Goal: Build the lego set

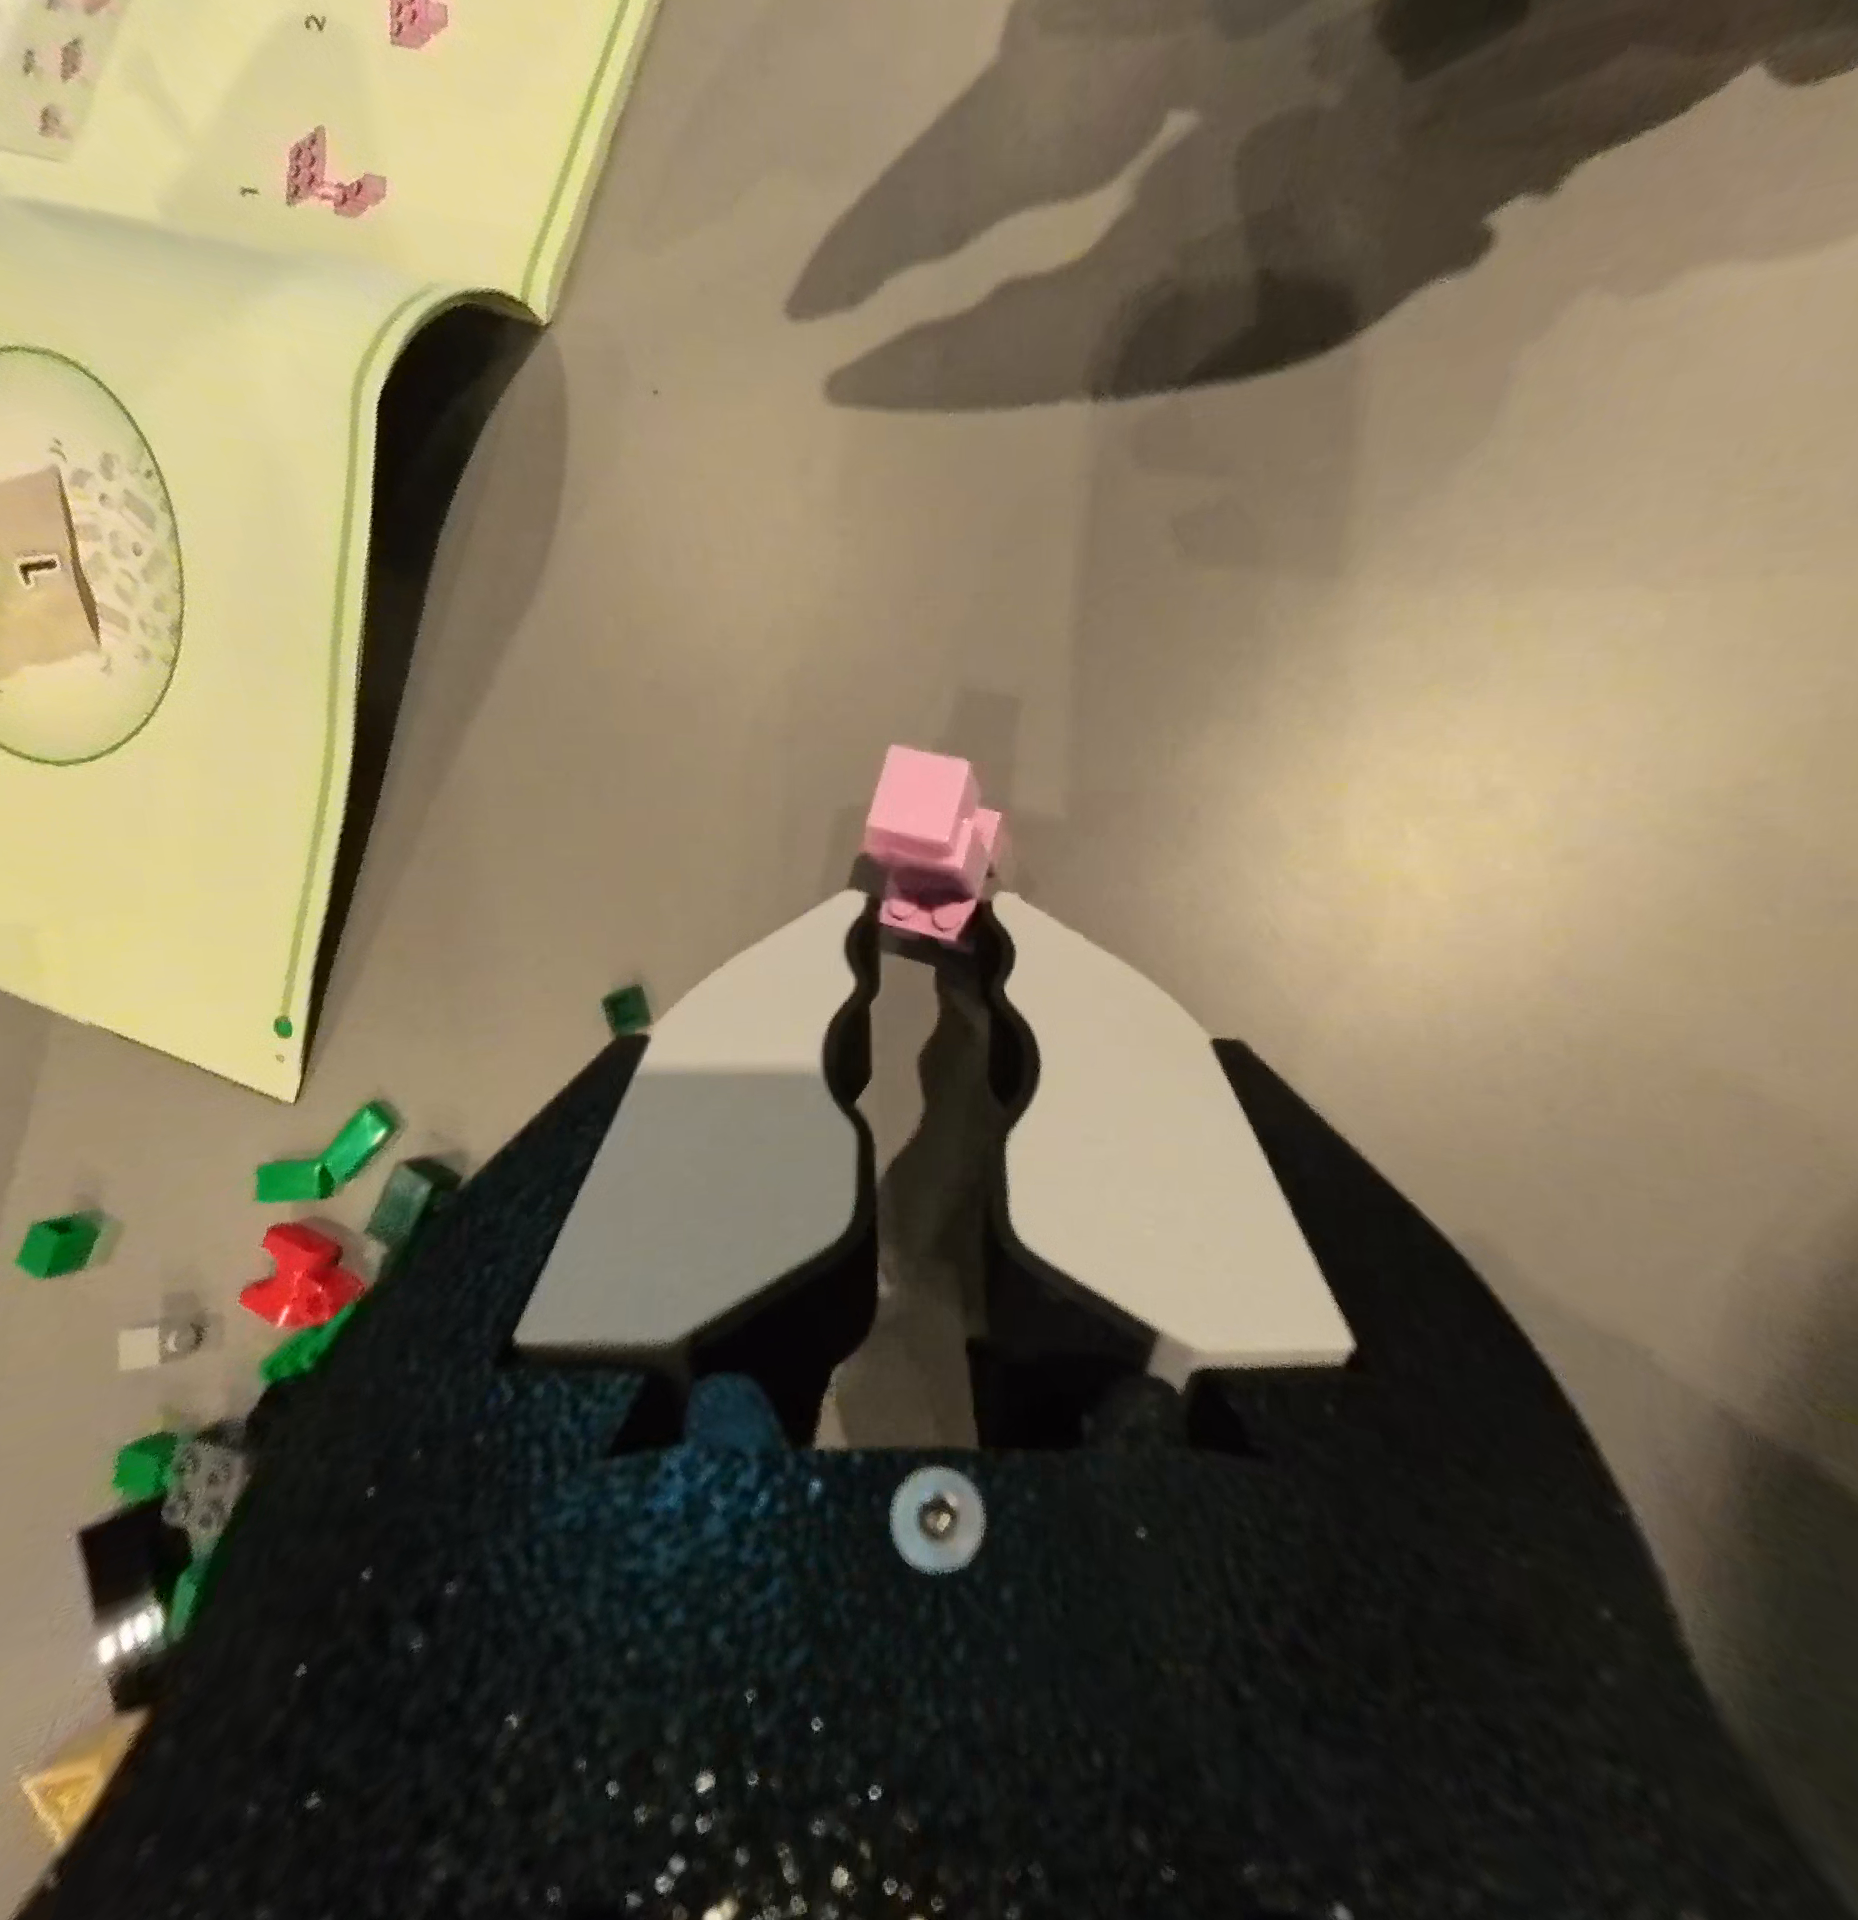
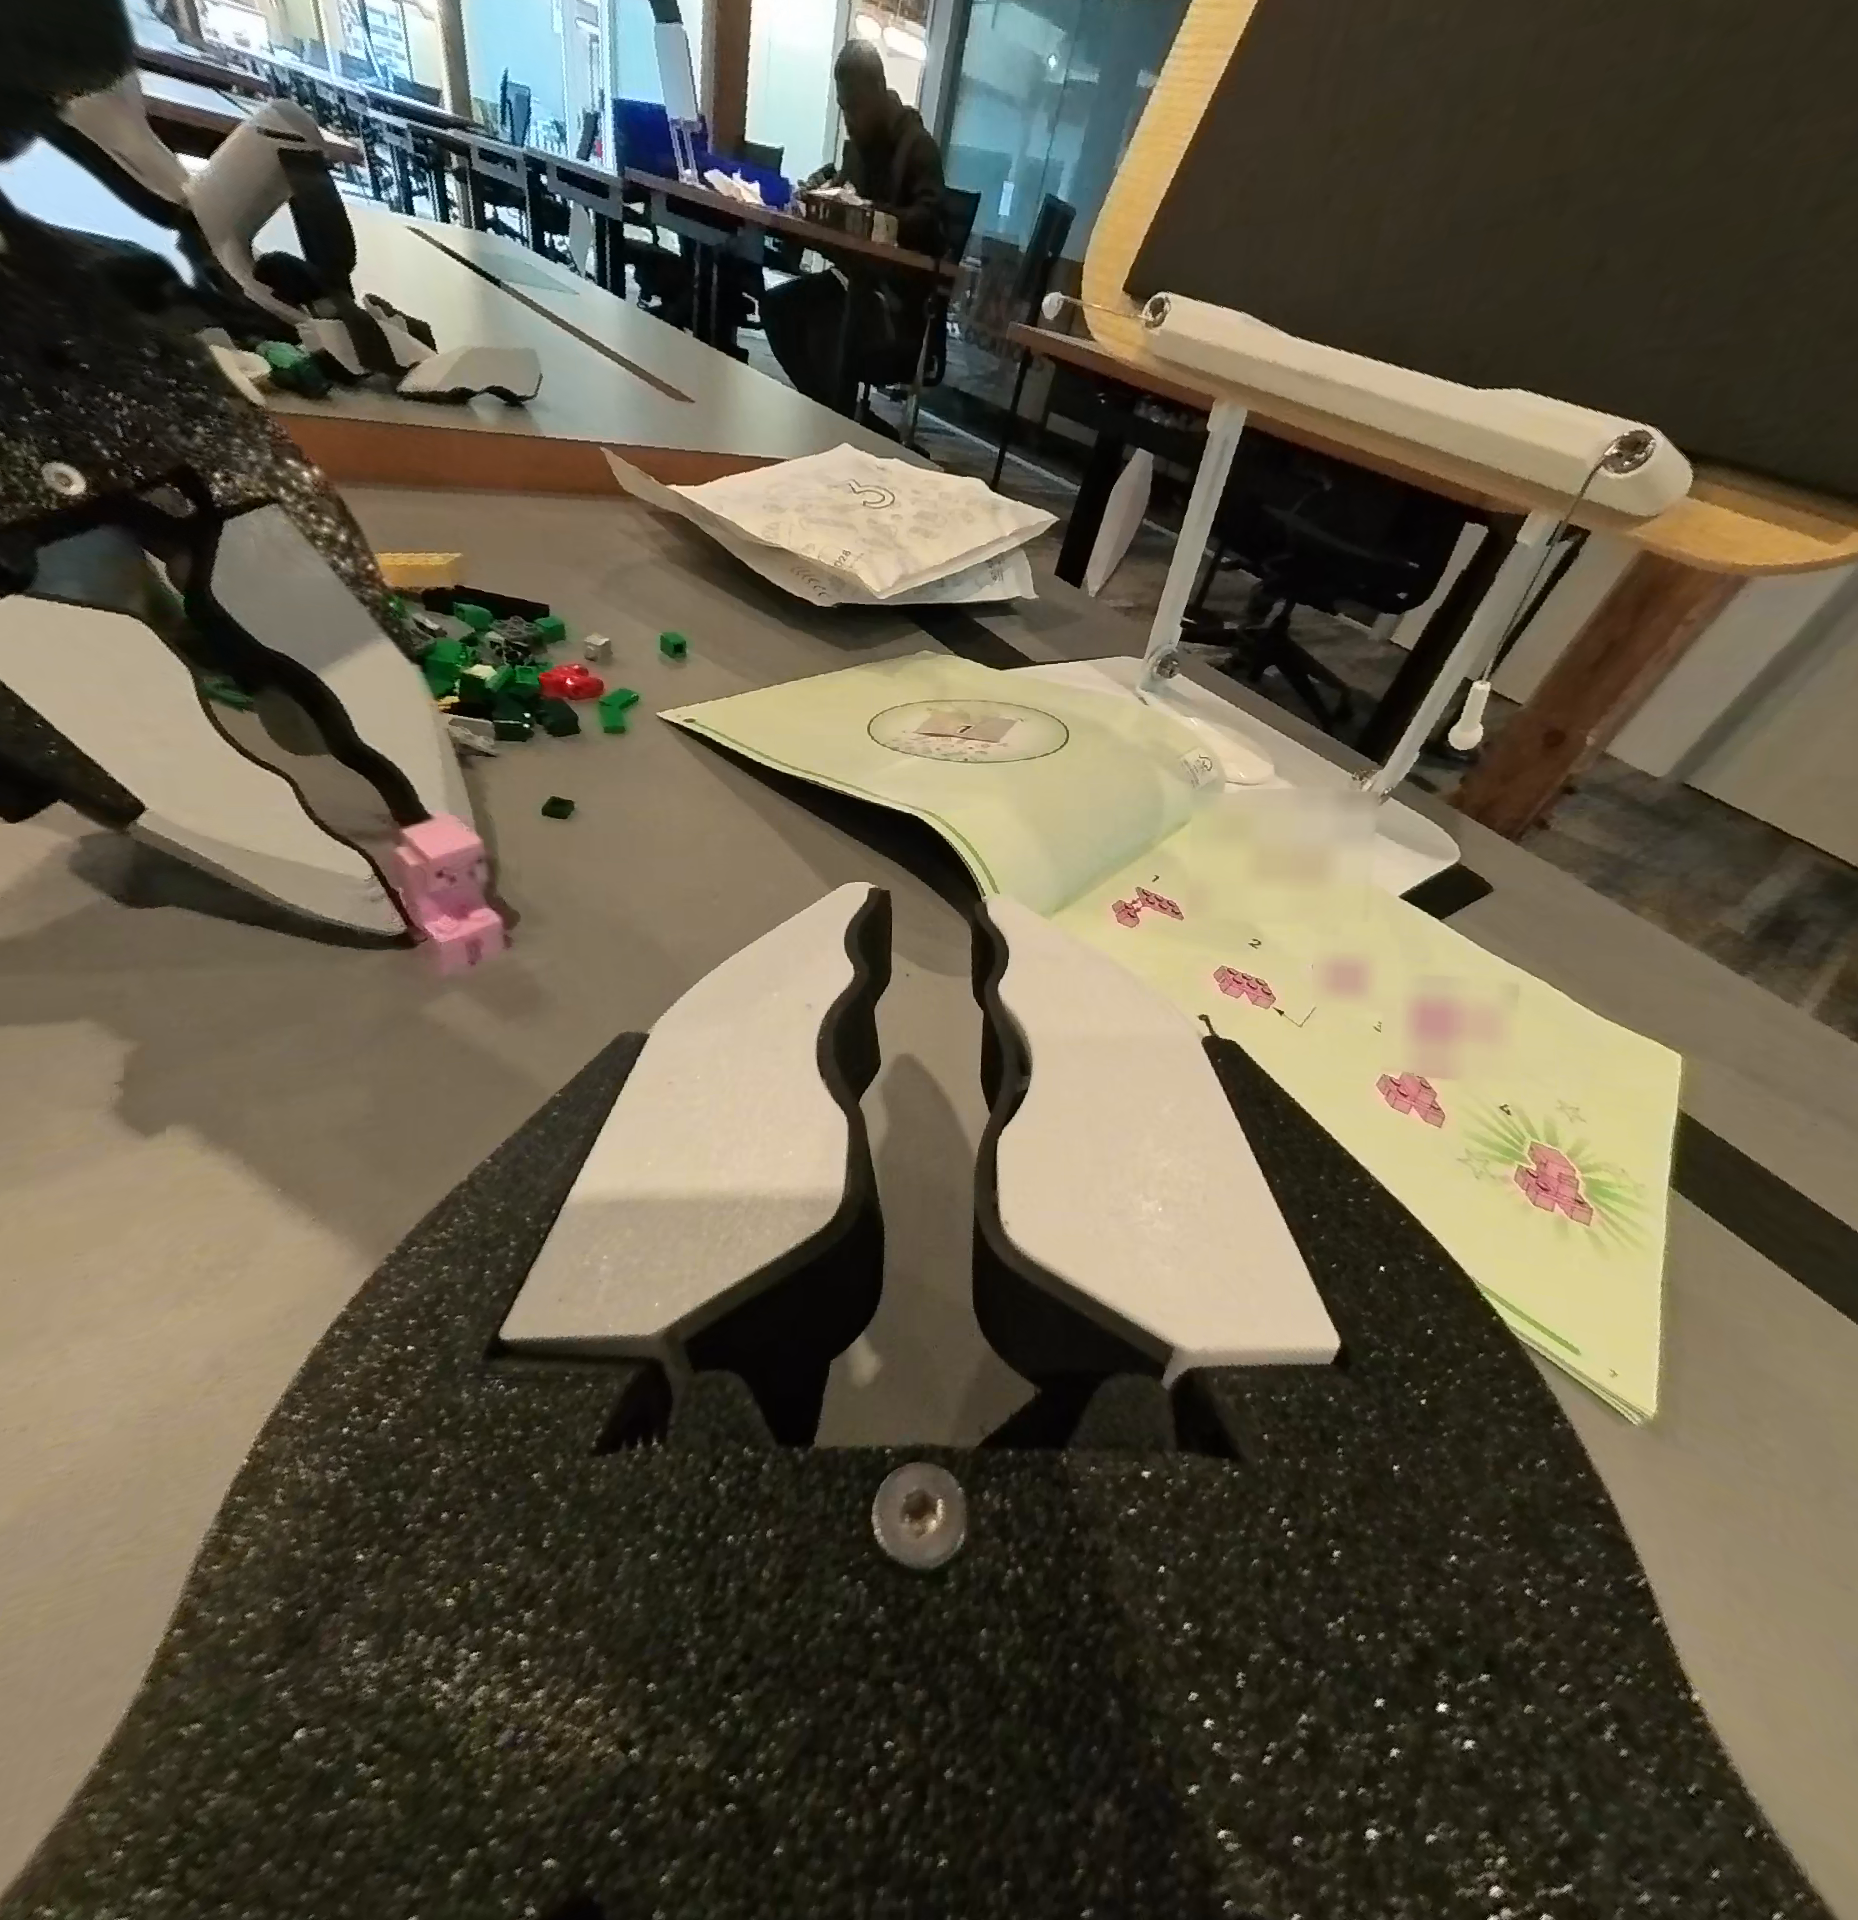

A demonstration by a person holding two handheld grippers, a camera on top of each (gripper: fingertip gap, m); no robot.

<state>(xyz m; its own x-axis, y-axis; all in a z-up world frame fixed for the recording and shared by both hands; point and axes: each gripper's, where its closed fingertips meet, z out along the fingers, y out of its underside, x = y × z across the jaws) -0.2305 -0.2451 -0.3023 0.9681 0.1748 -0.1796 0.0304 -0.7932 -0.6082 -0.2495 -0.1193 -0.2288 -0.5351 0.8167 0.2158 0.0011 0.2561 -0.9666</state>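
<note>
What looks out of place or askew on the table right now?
Nothing looks damaged. The booklet lies open, one page bowing up off the table. Loose bricks lie scattered beside it, one dark green piece apart from the pile. The left hand-held gripper pinches the pink model; the right hand-held gripper holds nothing.

Right of the booklet [image 2: 1018, 790] a lamp base [image 2: 1418, 831] blocked passage — left of it loose bricks [image 2: 509, 681] crowded the table [image 2: 229, 1122]; nearer, bare grey surface lay open.
</note>
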